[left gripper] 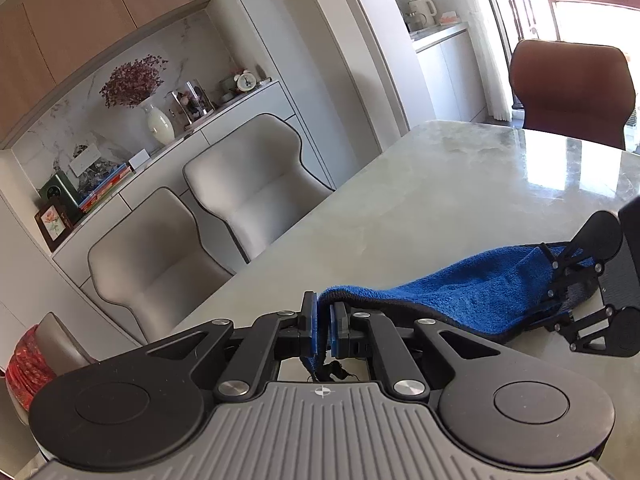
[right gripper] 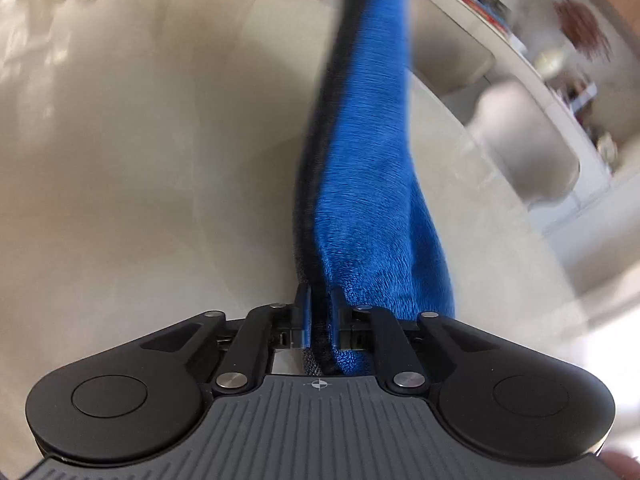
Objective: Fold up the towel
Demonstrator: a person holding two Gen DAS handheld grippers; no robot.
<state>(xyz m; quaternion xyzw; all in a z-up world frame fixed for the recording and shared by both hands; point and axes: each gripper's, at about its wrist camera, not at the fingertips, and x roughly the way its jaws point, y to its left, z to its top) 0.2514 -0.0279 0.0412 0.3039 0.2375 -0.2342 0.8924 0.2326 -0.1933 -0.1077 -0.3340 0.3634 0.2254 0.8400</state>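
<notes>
- We have the blue towel [left gripper: 460,292] slung between our two grippers, above the pale marble table [left gripper: 460,184]; none of it lies flat on the top that we can see.
- Our left gripper [left gripper: 323,326] has its fingers clamped on one end of the towel, with a dark-bound edge and some loose threads poking out behind the pads.
- Our right gripper [right gripper: 320,320] is likewise pinched on the other end; in the left wrist view we see it [left gripper: 576,292] off to the right, black linkage against the cloth.
- The relation that matters: the towel's long axis runs straight from one pair of fingers to the other, sagging a little in the middle. In the right wrist view the towel [right gripper: 360,140] streams directly away from the fingers as a narrow band, blue face to the right, dark hem [right gripper: 316,168] to the left.
- Neither hand is nearer; each holds an end.
- The band looks bunched or doubled along its length, but the right view is blurred, so we cannot tell how many layers there are.
- We judge this fits either stretching it out to lay it down or carrying one end over to meet the other.
</notes>
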